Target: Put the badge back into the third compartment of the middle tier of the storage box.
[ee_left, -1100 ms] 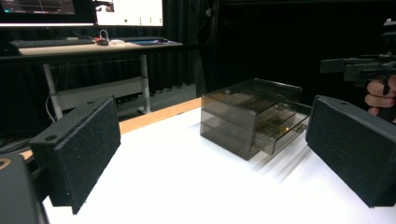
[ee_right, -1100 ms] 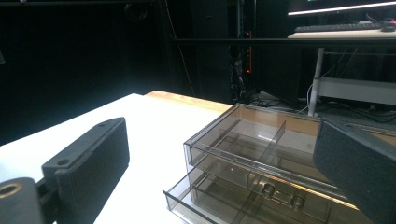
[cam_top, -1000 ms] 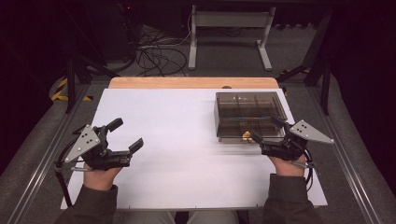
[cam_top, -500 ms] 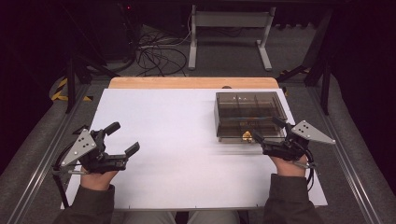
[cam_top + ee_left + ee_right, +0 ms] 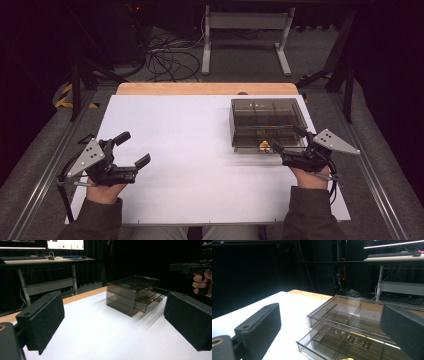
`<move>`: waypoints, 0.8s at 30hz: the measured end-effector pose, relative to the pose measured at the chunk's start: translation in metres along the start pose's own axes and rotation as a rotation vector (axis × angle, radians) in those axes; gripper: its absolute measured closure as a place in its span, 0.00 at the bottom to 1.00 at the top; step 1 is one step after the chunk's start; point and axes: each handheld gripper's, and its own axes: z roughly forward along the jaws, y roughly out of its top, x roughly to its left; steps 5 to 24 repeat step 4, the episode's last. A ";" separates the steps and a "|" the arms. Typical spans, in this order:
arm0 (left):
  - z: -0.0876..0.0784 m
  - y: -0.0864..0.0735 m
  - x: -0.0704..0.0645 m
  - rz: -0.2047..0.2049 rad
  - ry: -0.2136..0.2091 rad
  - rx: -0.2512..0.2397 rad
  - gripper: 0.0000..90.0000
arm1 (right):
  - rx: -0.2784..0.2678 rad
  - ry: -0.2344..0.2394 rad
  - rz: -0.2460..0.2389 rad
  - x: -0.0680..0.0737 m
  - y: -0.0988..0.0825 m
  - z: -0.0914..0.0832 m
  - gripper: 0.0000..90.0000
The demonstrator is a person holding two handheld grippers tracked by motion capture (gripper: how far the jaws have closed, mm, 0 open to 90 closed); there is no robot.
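A smoked clear drawer box (image 5: 267,120) stands on the right half of the white board (image 5: 200,190). Its lowest drawer (image 5: 329,346) is pulled out toward me, and a small yellow piece (image 5: 264,146) lies at the drawer's front. My right gripper (image 5: 286,139) is open just in front of that drawer, its far jaw close to the box's right front corner, with nothing between the pads (image 5: 262,325). My left gripper (image 5: 134,148) rests open near the board's left side, far from the box (image 5: 133,293), and is empty between its pads (image 5: 42,320).
A wooden strip (image 5: 205,88) runs along the board's far edge. Metal rails (image 5: 45,170) flank the table. Beyond it are a desk frame (image 5: 245,22) and floor cables (image 5: 165,52). A wide stretch of bare board lies between the two grippers.
My left gripper has drawn back a little toward the near left of the board. The right gripper and the box hold nearly the same place.
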 end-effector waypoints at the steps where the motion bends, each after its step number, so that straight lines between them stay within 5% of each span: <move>1: 0.000 0.000 0.000 -0.004 -0.002 -0.004 0.05 | -0.003 -0.002 0.001 0.000 0.000 0.000 0.05; 24: 0.000 0.000 0.001 -0.019 -0.005 -0.004 0.04 | -0.010 -0.003 0.008 0.001 0.000 -0.002 0.05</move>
